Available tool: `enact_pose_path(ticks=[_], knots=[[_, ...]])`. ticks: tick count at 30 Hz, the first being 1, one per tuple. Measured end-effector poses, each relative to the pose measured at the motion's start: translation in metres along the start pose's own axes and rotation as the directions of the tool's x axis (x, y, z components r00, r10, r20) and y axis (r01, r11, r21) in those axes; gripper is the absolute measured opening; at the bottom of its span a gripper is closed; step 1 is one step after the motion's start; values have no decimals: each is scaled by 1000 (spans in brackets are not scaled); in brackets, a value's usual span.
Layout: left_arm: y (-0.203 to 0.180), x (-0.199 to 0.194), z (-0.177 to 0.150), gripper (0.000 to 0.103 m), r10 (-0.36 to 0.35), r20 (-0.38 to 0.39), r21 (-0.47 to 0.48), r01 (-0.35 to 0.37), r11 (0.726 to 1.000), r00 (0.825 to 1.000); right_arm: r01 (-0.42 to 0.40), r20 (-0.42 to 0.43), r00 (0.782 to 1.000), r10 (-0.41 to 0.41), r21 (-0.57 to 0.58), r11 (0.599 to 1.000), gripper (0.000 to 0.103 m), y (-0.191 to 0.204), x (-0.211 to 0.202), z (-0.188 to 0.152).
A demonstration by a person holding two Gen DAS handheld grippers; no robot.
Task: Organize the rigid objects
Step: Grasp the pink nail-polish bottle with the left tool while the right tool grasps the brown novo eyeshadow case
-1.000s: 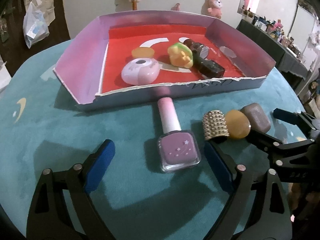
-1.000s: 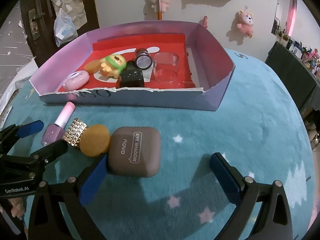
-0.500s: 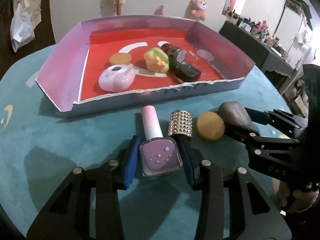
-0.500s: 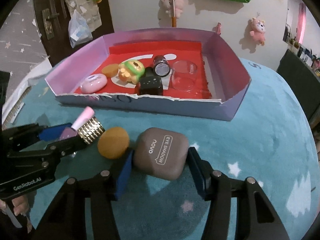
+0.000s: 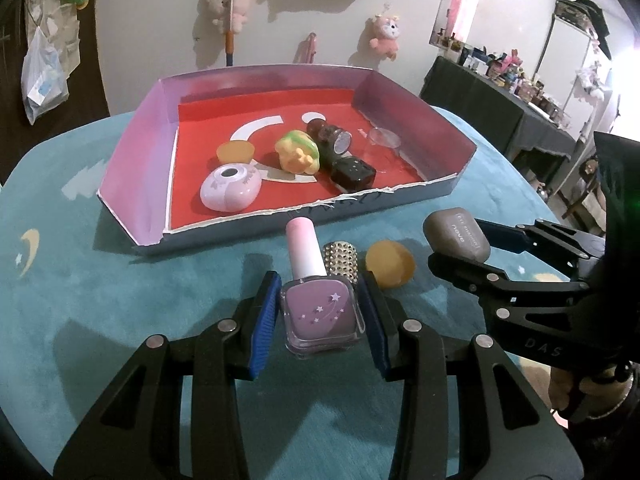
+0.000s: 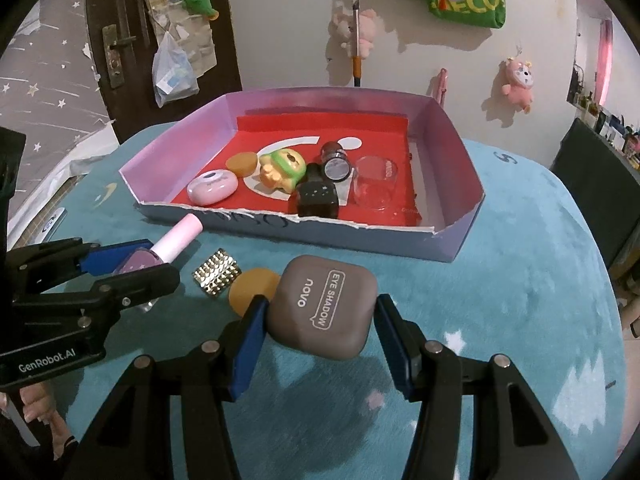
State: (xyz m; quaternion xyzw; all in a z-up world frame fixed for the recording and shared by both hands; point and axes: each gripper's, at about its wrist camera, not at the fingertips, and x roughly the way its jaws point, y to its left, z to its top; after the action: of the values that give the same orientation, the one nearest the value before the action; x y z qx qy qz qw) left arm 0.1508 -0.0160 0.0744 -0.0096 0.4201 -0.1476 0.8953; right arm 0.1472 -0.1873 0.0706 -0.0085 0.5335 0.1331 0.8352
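My left gripper is shut on a purple nail-polish bottle with a pink cap, lifted just off the teal cloth. My right gripper is shut on a taupe eye-shadow case, also raised a little. In the left wrist view the right gripper carries that eye-shadow case at the right. Between the two lie a gold studded piece and an orange disc on the cloth. Behind them stands the shallow tray with a red floor.
The tray holds a lilac oval case, an orange disc, a yellow-green toy, a dark bottle, a round jar and a clear cup. A person's hand shows at lower left. Teal cloth stretches to the right.
Both grippers went from wide open to shut, the left on the nail-polish bottle and the right on the eye-shadow case. Both have since risen slightly with their objects.
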Motion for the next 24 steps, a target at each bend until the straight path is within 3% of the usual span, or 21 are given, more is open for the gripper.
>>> enact_pose_path(ticks=[24], knots=[[4, 8, -21, 37, -6, -39, 9, 6, 1000, 999, -11, -29, 1000, 11, 9, 1000, 57, -3, -1, -15]])
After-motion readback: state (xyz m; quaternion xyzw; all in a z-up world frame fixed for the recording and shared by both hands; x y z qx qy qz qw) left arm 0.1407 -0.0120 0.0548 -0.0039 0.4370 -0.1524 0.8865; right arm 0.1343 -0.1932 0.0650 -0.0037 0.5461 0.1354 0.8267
